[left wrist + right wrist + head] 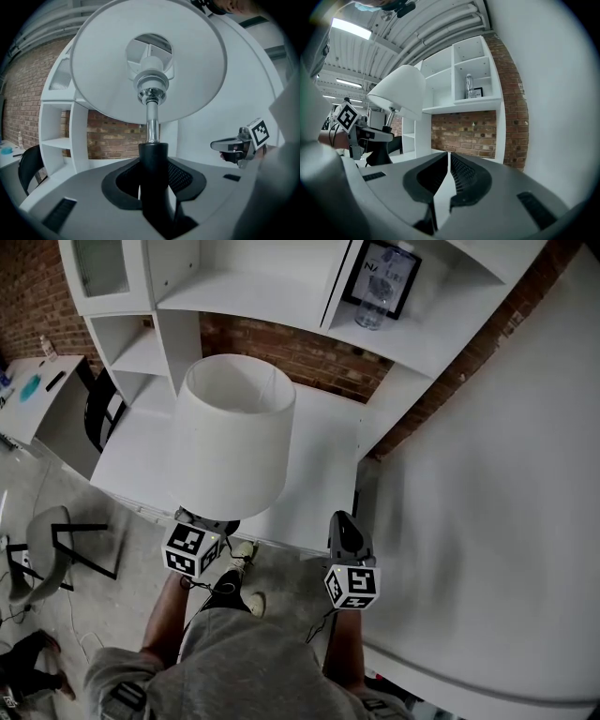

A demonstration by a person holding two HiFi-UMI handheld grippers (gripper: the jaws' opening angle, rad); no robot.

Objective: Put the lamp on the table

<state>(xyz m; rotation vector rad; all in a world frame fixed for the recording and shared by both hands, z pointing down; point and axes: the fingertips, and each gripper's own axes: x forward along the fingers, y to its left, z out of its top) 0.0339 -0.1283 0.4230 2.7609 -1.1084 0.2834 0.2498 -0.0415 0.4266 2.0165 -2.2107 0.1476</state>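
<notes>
The lamp has a white drum shade (234, 439), a chrome rod (151, 119) and a black stem (153, 159). It stands upright in the air at the near edge of the white table (323, 479). My left gripper (202, 524) is shut on the black stem just below the shade, which hides its jaws in the head view. In the left gripper view the stem fills the gap between the left gripper's pads (180, 176). My right gripper (348, 538) hovers beside it at the table's near right edge, shut and empty. The right gripper view shows the lamp (401, 89) to its left.
White shelving (272, 287) rises behind the table, with a water bottle and a framed picture (380, 282) on it. A brick wall (300, 357) lies behind. A large white panel (506, 474) is at the right. A grey chair (42, 554) and a second desk (37, 395) stand at the left.
</notes>
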